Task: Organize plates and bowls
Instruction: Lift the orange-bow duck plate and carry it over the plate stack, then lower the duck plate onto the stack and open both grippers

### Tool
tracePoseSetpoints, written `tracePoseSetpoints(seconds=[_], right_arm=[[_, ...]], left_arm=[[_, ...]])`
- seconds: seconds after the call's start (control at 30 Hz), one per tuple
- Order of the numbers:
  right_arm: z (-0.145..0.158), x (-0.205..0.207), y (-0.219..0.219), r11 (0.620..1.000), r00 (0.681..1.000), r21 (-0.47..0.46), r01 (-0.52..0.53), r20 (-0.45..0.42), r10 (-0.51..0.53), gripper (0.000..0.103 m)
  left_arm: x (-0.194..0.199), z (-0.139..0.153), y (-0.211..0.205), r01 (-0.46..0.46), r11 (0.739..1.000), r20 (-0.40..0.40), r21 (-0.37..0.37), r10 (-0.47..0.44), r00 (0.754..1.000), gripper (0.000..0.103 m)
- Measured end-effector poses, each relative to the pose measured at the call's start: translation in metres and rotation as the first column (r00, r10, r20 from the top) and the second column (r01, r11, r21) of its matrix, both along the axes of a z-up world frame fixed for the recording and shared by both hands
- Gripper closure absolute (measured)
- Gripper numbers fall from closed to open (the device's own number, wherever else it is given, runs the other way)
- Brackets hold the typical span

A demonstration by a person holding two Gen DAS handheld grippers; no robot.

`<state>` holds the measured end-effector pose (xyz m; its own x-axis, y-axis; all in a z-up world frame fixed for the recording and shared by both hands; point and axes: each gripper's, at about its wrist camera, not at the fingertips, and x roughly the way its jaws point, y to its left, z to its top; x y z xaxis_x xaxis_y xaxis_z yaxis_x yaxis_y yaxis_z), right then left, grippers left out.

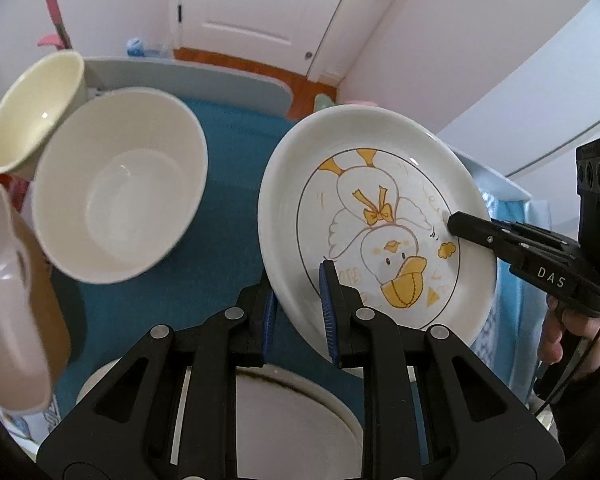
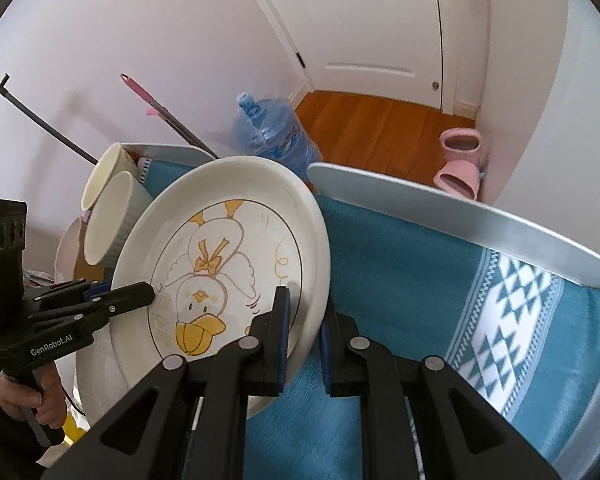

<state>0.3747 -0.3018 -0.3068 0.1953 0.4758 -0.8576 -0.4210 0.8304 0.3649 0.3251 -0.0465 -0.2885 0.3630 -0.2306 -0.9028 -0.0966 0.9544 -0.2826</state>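
A white plate with a yellow duck drawing is held tilted above the teal cloth; it also shows in the right wrist view. My left gripper is shut on its near left rim, one pad in front, one behind. My right gripper is shut on its right rim; it shows in the left wrist view, reaching over the plate's face. A large white bowl and a cream bowl lie tilted on the left. Another white plate lies below the left gripper.
A pink dish sits at the far left edge. The teal patterned cloth covers the table, with grey raised rims behind. A blue water jug, pink slippers and a mop stand on the floor beyond.
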Motion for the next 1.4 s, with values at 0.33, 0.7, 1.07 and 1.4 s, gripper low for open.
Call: tracePoseSetpoints(seconds=[0.33,0.7,1.07,1.4], right_arm=[[0.074,-0.046,0.004,0.998,0.989,0.041,-0.037,0.144,0.031,0.090],[0.087,-0.127,0.038,0.998,0.989,0.050,-0.044,0.146,0.036,0.090],[0.052,-0.203,0.074,0.996,0.990,0.010,0.093,0.104,-0.094,0.090],[0.028,-0.226,0.085,0.966,0.964,-0.049,0.253,0.095,-0.248,0.090]], left_arm=[[-0.062,0.078,0.008,-0.018,0.998,0.157,0.065,0.008,0.988,0.085],[-0.137,0.099,0.050,-0.032,0.997,0.173,0.072,0.019,0.985,0.085],[-0.174,0.045,0.084,0.092,0.995,0.079,0.042,-0.095,0.992,0.085],[-0.162,0.002,0.095,0.243,0.970,0.034,0.028,-0.243,0.969,0.085]])
